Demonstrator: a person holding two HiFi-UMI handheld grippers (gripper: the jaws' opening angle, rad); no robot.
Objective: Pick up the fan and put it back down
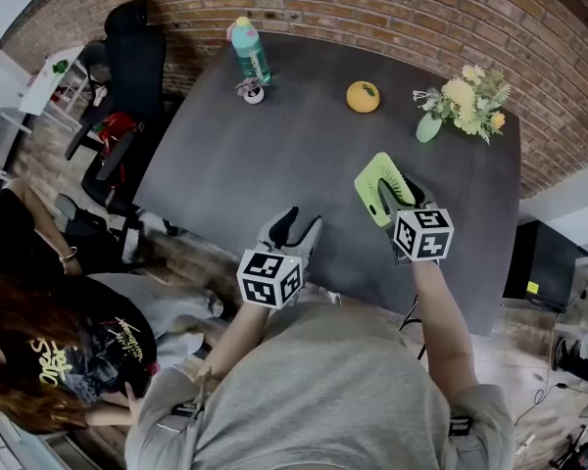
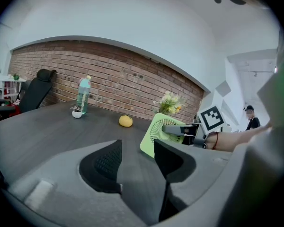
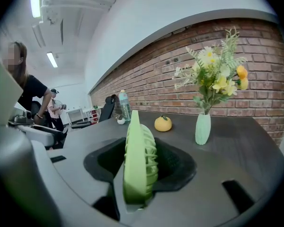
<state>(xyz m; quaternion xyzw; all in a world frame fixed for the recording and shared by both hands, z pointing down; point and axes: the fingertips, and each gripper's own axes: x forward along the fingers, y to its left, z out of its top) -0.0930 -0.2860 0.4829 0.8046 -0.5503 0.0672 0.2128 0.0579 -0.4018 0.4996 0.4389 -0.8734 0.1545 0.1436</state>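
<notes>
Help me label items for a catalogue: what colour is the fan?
Light green; the fan shows best in the right gripper view.

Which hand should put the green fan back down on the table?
The right. Its hand-held gripper is shut on the green fan, while the left hand-held gripper is open, empty and apart from the fan.

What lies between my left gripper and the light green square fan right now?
Nothing: only bare dark grey tabletop separates the left gripper from the light green square fan, as the head view and the left gripper view both show.
</notes>
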